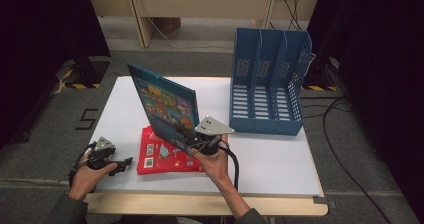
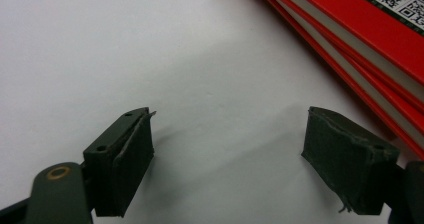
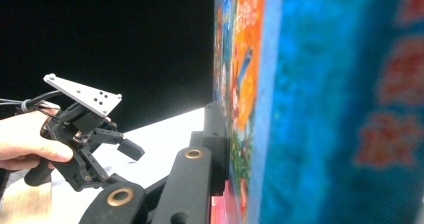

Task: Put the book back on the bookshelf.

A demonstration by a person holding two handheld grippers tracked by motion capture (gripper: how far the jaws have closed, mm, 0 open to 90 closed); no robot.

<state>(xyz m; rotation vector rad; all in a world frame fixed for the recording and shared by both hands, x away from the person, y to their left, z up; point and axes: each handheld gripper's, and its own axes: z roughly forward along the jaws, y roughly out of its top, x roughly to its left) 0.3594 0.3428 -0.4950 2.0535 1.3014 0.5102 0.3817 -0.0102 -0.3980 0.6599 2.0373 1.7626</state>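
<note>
- The right gripper [image 1: 192, 140] is clamped on the lower corner of the blue book [image 1: 165, 104], which stands tilted on edge above the red books [image 1: 167, 159]. In the right gripper view its one visible jaw presses flat against the cover [image 3: 235, 84].
- The left gripper [image 1: 122, 163] rests low on the table [image 1: 270, 159], just left of the red pile, with its jaws spread wide and nothing between the pads [image 2: 127, 159].
- The step in hand looks like carrying the blue book to the file rack [image 1: 267, 84], which stands well apart at the far right of the table with its slots open on top.
- A grip at one corner lets a large, thin book swing. It is best to keep the wrist steady and lift slowly, so the cover does not twist out of the pads.
- The book should clear the red pile before it travels sideways, or its lower edge may drag the top red book along.
- Turn the spine parallel to the rack's dividers before lowering.
- If the book sways, the free left gripper could steady its far edge.
- Loosen the grip only once the bottom edge rests in a slot.
</note>
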